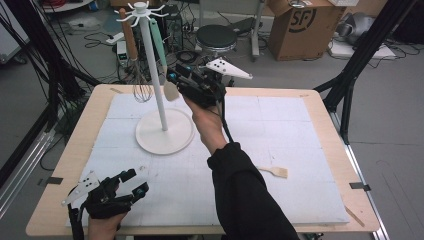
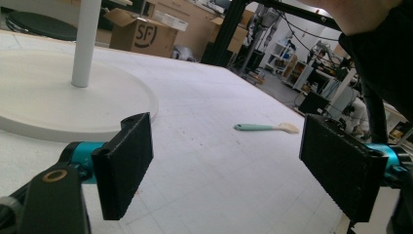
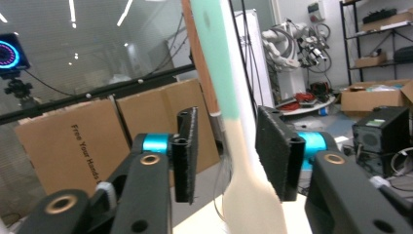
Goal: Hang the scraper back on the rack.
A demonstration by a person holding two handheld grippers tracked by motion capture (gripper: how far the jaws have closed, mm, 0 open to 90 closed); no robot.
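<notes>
Right hand-held gripper (image 1: 172, 80) raised at rack (image 1: 164, 131) 3 o'clock, jaws apart, straddling hung mint spatula (image 3: 229, 97) without pressing; hook bears weight. Left hand-held gripper (image 1: 134, 183) parked open on surface (image 1: 280, 125), 7 o'clock

Each hand-held unit is a black moulded body. The left gripper (image 1: 131, 183) and the right gripper (image 1: 181, 78) each carry two flat rectangular black fingers (image 2: 122, 163) with a fine ribbed face. Each finger mounts on a turquoise anodised cylindrical collar (image 3: 157, 142). The black linkage arms carry brass-coloured round bushings (image 3: 150, 159). A light grey triangular plate with dark holes (image 1: 229, 68) sits on top. A black cable (image 1: 226, 122) trails from the body. The right forearm wears a black sleeve (image 1: 245, 195).
</notes>
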